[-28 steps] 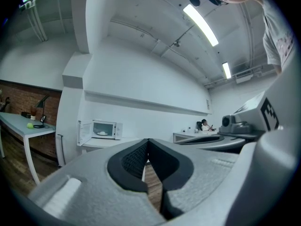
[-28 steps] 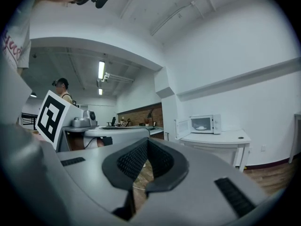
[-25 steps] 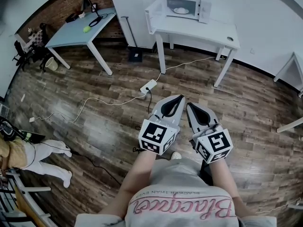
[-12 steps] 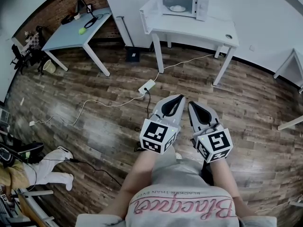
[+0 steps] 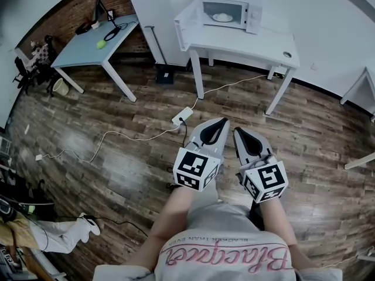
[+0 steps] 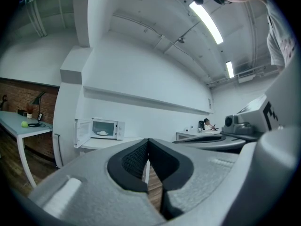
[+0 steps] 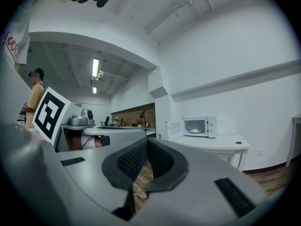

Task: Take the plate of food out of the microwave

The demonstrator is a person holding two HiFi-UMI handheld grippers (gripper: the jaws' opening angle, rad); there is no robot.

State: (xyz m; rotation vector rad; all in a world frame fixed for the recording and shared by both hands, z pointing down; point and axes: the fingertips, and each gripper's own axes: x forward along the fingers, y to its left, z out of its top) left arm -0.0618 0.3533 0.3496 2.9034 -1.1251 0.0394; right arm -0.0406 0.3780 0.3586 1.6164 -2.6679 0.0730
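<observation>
The microwave (image 5: 224, 13) stands far off on a white tabletop (image 5: 261, 40), its door (image 5: 186, 23) open to the left, and the plate (image 5: 222, 17) sits inside with something pale on it. The left tool (image 5: 224, 120) is closed tight with nothing in it. The right tool (image 5: 237, 131), just beside it, looks closed and empty too. The plate is probably stiff, smooth and breakable, and its load can slide. The near rim seems the place to pinch, held level, perhaps one tool on each side.

Grey left gripper (image 6: 148, 141), jaws together, empty; far left, open-doored white microwave (image 6: 111, 128) containing white plate of food (image 6: 101, 133).
</observation>
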